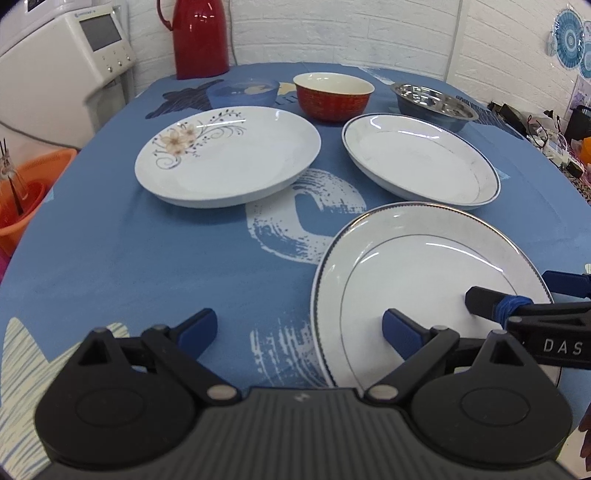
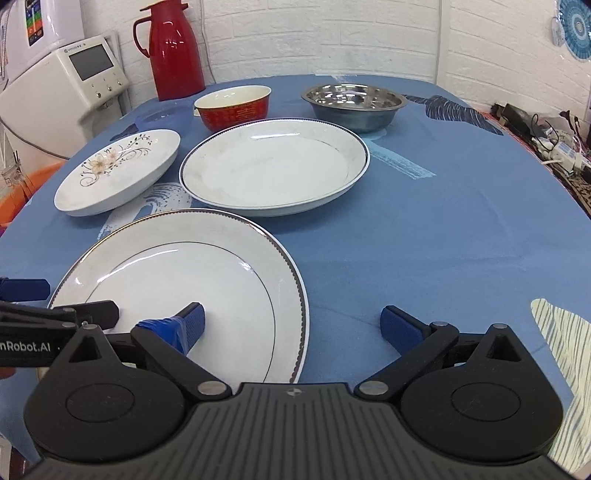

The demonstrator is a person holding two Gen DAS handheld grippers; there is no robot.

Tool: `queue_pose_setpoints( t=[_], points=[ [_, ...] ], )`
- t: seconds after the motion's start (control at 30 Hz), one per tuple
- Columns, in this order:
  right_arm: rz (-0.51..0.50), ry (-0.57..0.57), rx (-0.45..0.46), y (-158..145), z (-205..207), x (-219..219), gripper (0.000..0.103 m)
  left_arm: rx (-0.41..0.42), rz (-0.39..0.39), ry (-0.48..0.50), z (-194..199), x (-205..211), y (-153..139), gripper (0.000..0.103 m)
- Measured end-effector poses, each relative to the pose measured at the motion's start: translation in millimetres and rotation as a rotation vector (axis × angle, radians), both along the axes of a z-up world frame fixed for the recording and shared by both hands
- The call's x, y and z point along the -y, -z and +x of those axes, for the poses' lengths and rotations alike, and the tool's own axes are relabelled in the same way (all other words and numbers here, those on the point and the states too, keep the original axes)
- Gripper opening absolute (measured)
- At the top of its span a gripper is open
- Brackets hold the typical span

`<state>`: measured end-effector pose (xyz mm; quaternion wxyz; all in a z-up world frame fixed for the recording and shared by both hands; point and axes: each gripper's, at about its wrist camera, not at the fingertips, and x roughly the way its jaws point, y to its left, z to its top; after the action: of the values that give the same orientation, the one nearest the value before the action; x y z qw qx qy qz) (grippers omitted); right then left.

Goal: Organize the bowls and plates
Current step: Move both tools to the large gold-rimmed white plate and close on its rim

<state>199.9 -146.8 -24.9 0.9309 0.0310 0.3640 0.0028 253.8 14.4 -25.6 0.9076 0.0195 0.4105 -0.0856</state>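
Plates sitting unstacked on the blue tablecloth (image 1: 110, 240): gold-rimmed plate (image 1: 424, 280) lower right of the left wrist frame, floral plate (image 1: 227, 155) at centre left, blue-rimmed plate (image 1: 421, 158) at centre right. Bowls lining up behind them: red bowl (image 1: 334, 96), steel bowl (image 1: 434, 105), and a clear blue bowl (image 1: 243, 92) that is hard to make out. Left gripper (image 1: 299, 328) hovering with jaws wide apart, its right finger over the gold-rimmed plate; right gripper (image 2: 291, 325) also gaping, its left finger over the same plate. Neither is clamping anything. Ceramic is looking stiff, glossy, likely slippery and breakable, so pinching at the raised rim seems best. Cloth probably giving some grip. Red thermos (image 2: 173, 48) standing upper left against a white brick wall (image 2: 332, 33), white appliance (image 2: 70, 92) at far left.
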Motion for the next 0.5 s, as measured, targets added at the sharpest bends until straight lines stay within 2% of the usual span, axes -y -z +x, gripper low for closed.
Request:
queue_pose_setpoints(
  t=[0.2,0.37,0.5],
  points=[
    [0.000,-0.049,-0.020,-3,-1,1,0.090,-0.004,-0.026,0.020,-1,-1,1,0.095],
    [0.008,-0.122,0.022,0,-10,-7,0.090,0.006,-0.032,0.023,-5,-4,2,0.095],
    [0.005,-0.179,0.024,-1,-5,-8,0.083,0.005,-0.033,0.036,-3,-4,1,0.093]
  ],
)
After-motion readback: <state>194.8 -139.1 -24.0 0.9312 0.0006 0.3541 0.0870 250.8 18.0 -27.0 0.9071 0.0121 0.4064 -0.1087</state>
